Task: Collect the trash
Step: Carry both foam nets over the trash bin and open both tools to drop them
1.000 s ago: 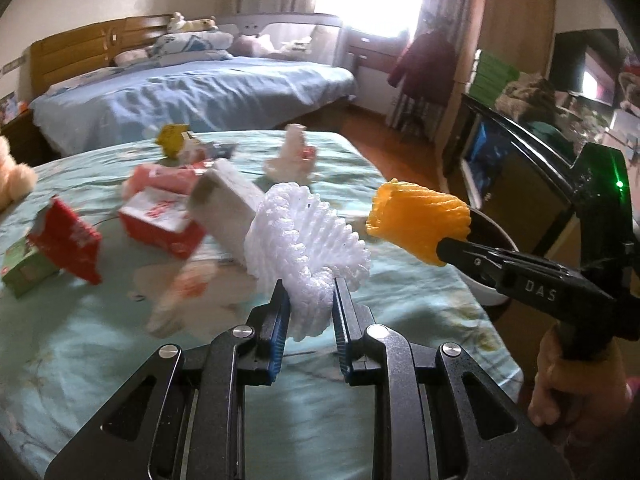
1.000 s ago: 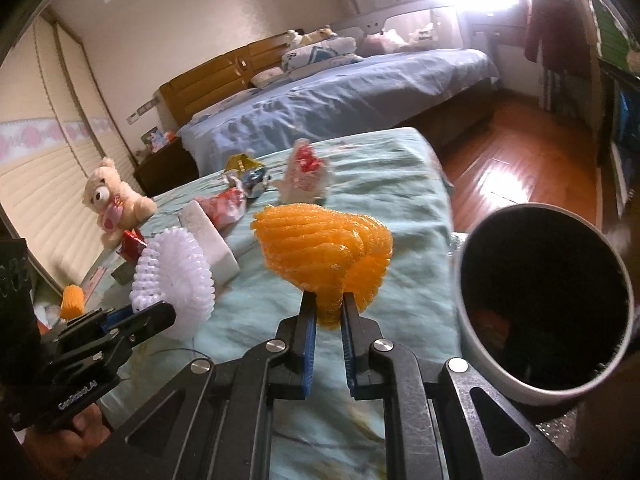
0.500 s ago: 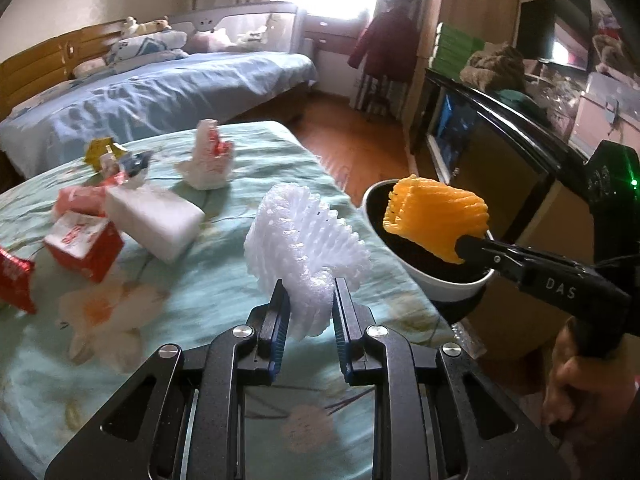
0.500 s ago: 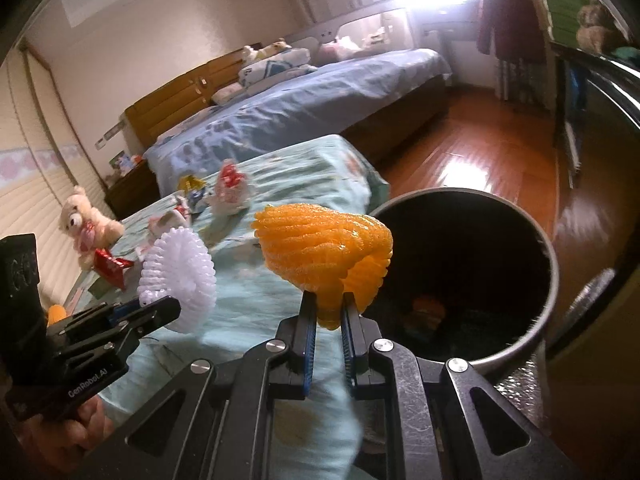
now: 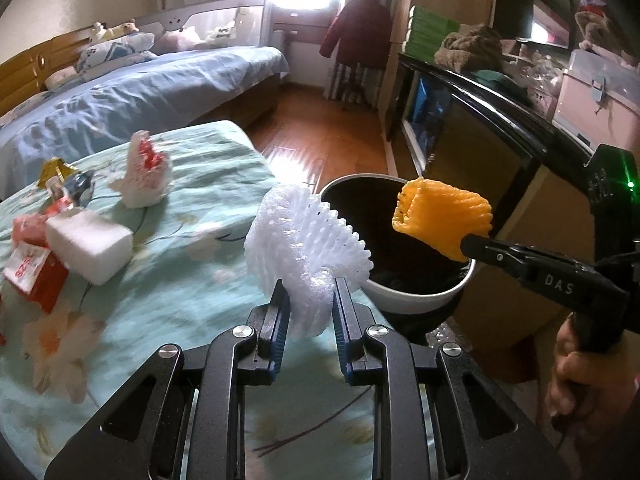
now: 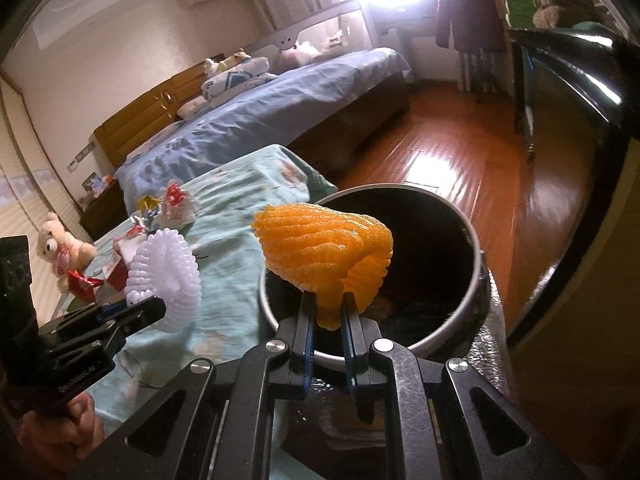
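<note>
My left gripper point(image 5: 308, 298) is shut on a white foam fruit net point(image 5: 302, 248) and holds it above the table's right edge, next to the bin. It also shows in the right wrist view point(image 6: 164, 276). My right gripper point(image 6: 327, 310) is shut on an orange foam fruit net point(image 6: 328, 252) and holds it over the open mouth of the round bin point(image 6: 478, 276). In the left wrist view the orange net point(image 5: 442, 218) hangs above the bin point(image 5: 416, 300), which has a white wall and a dark inside.
On the floral tablecloth point(image 5: 192, 280) lie a white foam block point(image 5: 90, 246), a red and white box point(image 5: 34, 274), a crumpled white and red wrapper point(image 5: 144, 174) and small wrappers point(image 5: 66, 182). A teddy bear point(image 6: 60, 246) sits at the far end. A black cabinet point(image 5: 500, 128) stands right of the bin.
Both grippers have moved right, from over the table towards the bin. The orange net is now over the bin's mouth and the white net is beside its rim.
</note>
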`<state>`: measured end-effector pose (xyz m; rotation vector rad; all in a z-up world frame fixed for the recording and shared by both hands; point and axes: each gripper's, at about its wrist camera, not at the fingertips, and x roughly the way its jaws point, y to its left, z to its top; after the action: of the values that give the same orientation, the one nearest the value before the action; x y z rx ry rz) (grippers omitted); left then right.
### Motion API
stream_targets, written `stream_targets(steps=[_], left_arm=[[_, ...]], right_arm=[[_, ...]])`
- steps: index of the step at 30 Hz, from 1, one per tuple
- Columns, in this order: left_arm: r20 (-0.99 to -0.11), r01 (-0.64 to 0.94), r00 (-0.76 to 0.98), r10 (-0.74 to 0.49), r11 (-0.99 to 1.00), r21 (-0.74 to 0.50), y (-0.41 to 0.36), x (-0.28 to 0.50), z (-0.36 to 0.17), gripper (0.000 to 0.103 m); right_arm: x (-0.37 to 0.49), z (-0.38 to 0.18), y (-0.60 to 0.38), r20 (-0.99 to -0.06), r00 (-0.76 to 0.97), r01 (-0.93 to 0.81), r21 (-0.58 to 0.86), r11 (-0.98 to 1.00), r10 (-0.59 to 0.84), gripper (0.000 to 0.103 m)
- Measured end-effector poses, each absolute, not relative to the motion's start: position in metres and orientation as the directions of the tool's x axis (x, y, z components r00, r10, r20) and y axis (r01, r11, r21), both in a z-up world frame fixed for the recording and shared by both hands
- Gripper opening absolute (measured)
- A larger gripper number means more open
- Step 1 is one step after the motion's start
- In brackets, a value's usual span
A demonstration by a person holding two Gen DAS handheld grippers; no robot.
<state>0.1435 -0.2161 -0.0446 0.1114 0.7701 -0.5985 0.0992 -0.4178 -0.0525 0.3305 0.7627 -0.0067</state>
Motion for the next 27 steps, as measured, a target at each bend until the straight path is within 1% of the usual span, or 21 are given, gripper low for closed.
stream_targets(steps=[19,27], left_arm=[[-0.708,0.611,0.514,-0.484,0.786,-0.094,-0.267,0.163,-0.049,0.020],[-0.724,0.626,0.487,-0.489,0.773,-0.101,-0.285,0.175,-0.052,0.020]], right_arm=[[0.107,-0.066,-0.449,-0.706,0.704,0.188,0.283,0.941,0.072,0.012],[0.116,-0.070,-0.456,-0.718,0.693,0.198,0.276,0.940,0.065,0.012]])
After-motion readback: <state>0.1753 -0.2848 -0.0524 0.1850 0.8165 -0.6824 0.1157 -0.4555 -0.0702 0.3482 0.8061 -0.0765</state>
